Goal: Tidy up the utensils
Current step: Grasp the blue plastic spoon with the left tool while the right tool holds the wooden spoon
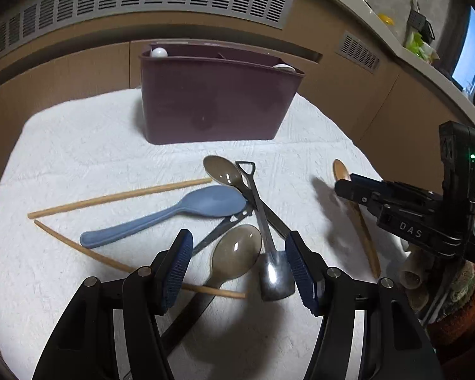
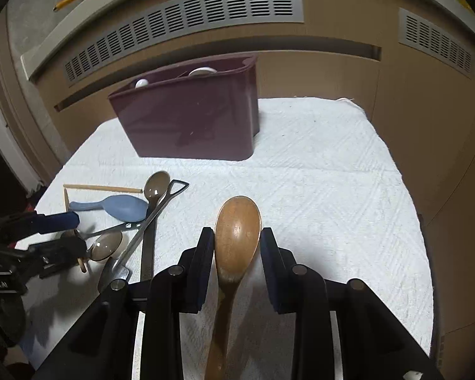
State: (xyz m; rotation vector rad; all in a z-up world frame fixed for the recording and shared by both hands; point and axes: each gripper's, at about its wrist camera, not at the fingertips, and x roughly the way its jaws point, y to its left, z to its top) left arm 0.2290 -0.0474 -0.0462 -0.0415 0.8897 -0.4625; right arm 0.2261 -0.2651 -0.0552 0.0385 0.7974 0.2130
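Over the near edge of the white cloth (image 1: 79, 145), from the left wrist: left gripper (image 1: 238, 237) spread wide and holding nothing, poised above a crossed heap of a smoky brown spoon (image 1: 234, 253), a shovel-shaped metal spoon (image 1: 275, 272), a blue spoon (image 1: 174, 215) and chopsticks (image 1: 117, 196), probably to pick the next piece for the maroon caddy (image 1: 212, 104) at the far edge. From the right wrist, nearer the cloth's middle: right gripper (image 2: 237, 237) narrowed onto the bowl of a wooden spoon (image 2: 236, 253), pads seemingly pressing both flanks, handle trailing back beneath, likely gripped so for carrying clear of the heap to the caddy.
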